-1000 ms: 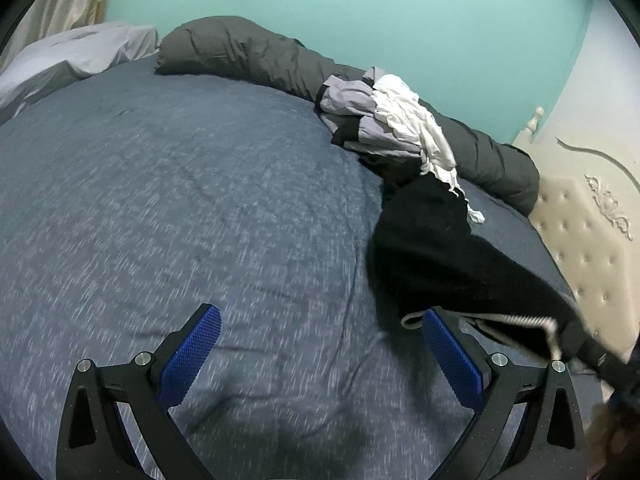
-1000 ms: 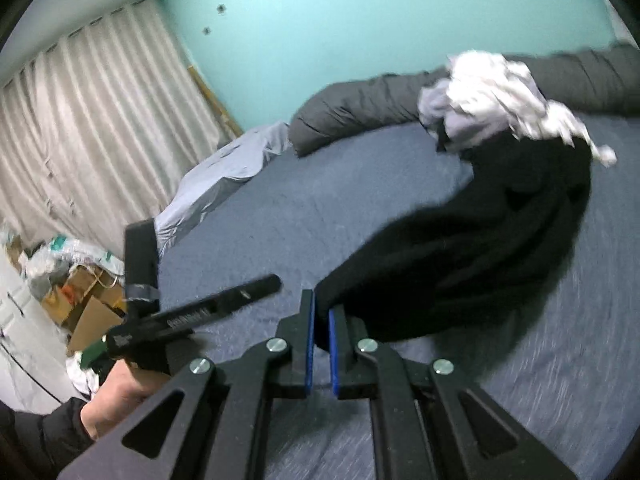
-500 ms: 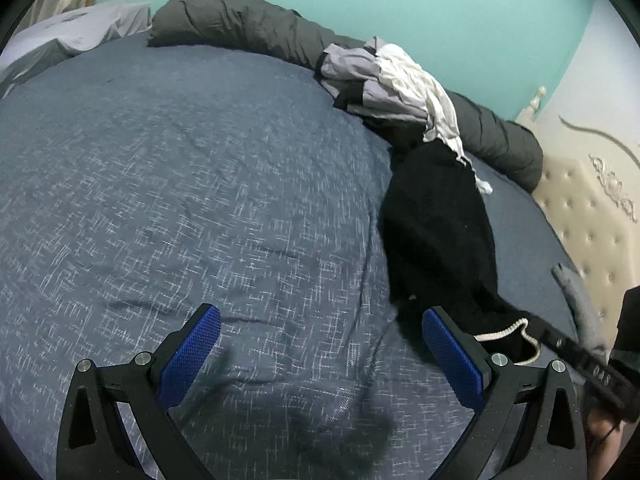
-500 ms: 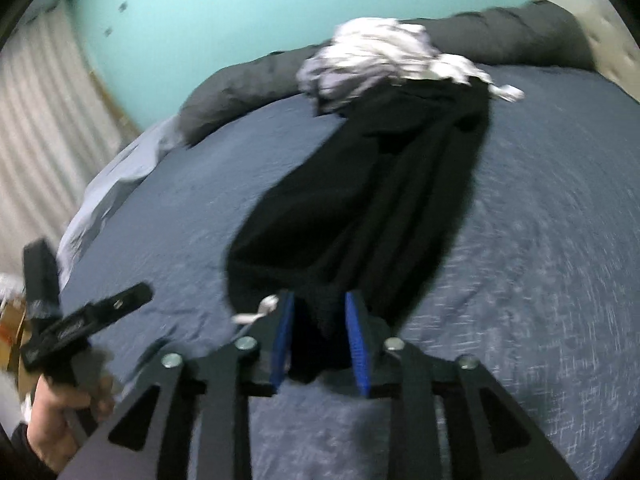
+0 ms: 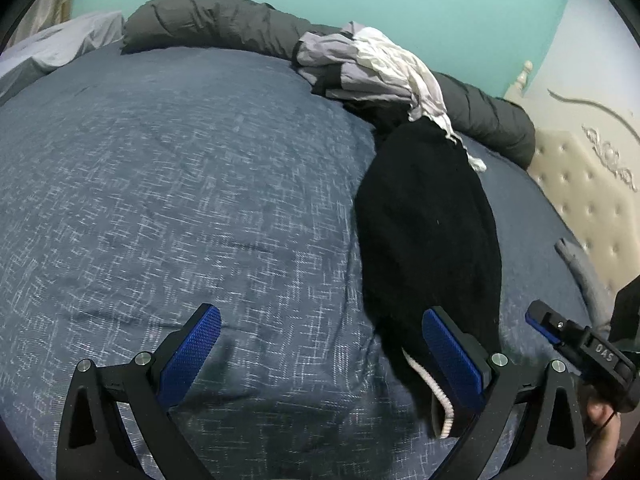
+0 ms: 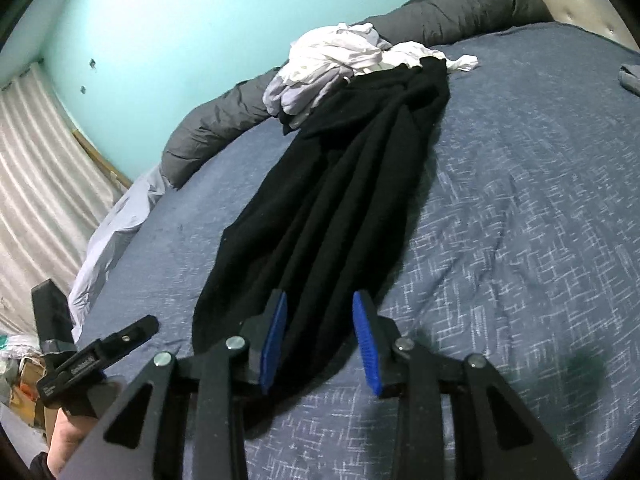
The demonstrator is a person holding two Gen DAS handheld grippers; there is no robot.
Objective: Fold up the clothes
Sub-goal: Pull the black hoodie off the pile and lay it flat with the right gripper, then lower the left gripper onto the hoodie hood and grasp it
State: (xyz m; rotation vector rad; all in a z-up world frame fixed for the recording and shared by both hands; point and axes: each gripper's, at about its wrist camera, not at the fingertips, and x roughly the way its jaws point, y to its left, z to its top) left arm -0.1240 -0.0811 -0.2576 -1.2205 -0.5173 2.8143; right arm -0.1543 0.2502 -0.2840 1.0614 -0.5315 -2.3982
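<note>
One second earlier right gripper [image 6: 320, 336] pinched black garment [image 6: 340, 200]; now jaws opening, garment dropped onto bed [image 6: 520, 220], ready for spreading. Left gripper [image 5: 320, 360] spread, empty.

My left gripper [image 5: 320, 356] is a black plastic frame with triangular cut-outs and round silver screw heads at its joints. Each finger ends in a flat pad of bright blue, finely ridged rubber [image 5: 192, 354]. My right gripper [image 6: 320, 340] is built the same — black arms, silver screws, blue ridged pads [image 6: 366, 340]. From the left camera its side shows small white lettering. A dark sleeve cuff [image 6: 38, 466] covers my left wrist — little else of me shows.
</note>
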